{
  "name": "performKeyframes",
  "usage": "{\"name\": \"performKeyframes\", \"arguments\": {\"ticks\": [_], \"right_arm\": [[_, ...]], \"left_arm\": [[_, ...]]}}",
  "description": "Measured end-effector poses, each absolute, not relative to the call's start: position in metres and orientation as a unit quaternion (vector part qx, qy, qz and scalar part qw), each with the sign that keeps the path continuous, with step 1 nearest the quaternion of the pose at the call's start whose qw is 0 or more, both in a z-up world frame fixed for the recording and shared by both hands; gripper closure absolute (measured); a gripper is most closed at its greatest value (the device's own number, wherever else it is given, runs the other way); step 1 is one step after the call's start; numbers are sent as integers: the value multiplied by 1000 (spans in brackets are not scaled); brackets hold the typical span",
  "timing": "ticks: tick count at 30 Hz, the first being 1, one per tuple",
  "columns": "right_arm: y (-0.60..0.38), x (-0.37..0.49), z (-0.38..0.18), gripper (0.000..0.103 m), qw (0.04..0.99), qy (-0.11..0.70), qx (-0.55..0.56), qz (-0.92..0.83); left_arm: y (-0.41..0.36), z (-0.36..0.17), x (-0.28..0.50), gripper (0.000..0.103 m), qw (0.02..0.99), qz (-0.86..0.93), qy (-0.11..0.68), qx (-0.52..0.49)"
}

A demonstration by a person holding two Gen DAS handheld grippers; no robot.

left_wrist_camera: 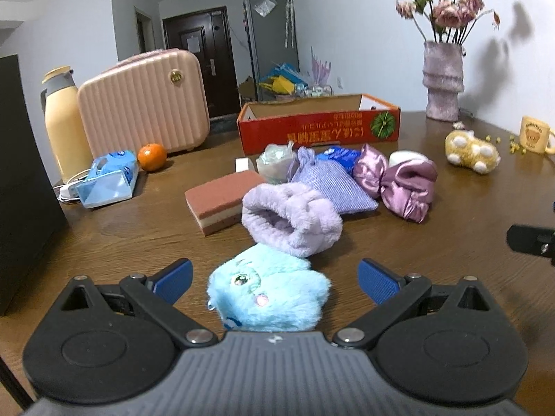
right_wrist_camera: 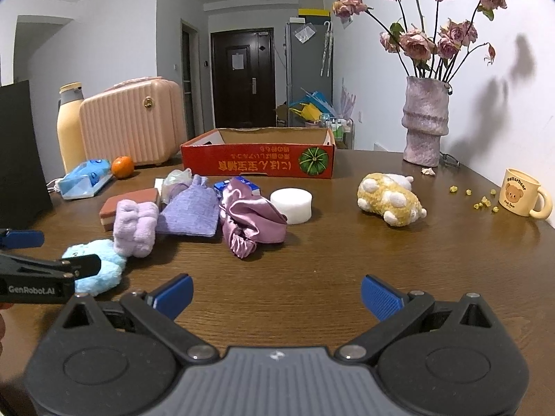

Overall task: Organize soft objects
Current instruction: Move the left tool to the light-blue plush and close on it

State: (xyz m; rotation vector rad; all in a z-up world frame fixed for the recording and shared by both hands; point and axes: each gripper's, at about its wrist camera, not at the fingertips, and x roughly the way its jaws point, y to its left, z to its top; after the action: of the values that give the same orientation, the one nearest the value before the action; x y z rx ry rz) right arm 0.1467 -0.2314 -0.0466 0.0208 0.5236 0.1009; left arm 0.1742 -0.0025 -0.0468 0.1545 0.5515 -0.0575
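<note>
My left gripper (left_wrist_camera: pixel 275 280) is open, with a fluffy light-blue plush toy (left_wrist_camera: pixel 269 289) lying between its blue fingers, not clamped. The toy also shows in the right wrist view (right_wrist_camera: pixel 99 265), with the left gripper (right_wrist_camera: pixel 45 253) around it. Behind it lie a rolled lilac fleece (left_wrist_camera: pixel 291 220), a purple knit pouch (left_wrist_camera: pixel 331 182), a shiny pink satin piece (left_wrist_camera: pixel 399 180), a brown layered sponge (left_wrist_camera: pixel 222 199) and a yellow spotted plush (right_wrist_camera: pixel 390 202). The open red cardboard box (right_wrist_camera: pixel 258 163) stands behind them. My right gripper (right_wrist_camera: pixel 277 294) is open and empty over bare wood.
On the wooden table (right_wrist_camera: pixel 329 260) stand a white foam cylinder (right_wrist_camera: pixel 291 204), a pink case (right_wrist_camera: pixel 133 124), a yellow flask (right_wrist_camera: pixel 69 124), an orange (right_wrist_camera: pixel 122 166), a tissue pack (right_wrist_camera: pixel 85 178), a vase of flowers (right_wrist_camera: pixel 425 121), a yellow mug (right_wrist_camera: pixel 522 196) and a black box (right_wrist_camera: pixel 20 159).
</note>
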Motion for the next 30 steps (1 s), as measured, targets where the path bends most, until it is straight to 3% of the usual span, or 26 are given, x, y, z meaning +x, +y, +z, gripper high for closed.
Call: {"name": "performKeyframes", "arguments": {"ticks": [19, 21, 25, 30], "right_arm": [[-226, 172, -59, 0, 959, 279, 10, 43], [-226, 173, -60, 0, 959, 281, 11, 44], [-225, 172, -61, 0, 958, 284, 12, 45], [-225, 172, -62, 0, 958, 284, 14, 45]], "left_arm": [[5, -80, 218, 0, 937, -16, 340, 72], [7, -80, 219, 2, 938, -18, 341, 69], [7, -79, 217, 16, 939, -30, 338, 62], [9, -78, 218, 20, 939, -32, 338, 53]]}}
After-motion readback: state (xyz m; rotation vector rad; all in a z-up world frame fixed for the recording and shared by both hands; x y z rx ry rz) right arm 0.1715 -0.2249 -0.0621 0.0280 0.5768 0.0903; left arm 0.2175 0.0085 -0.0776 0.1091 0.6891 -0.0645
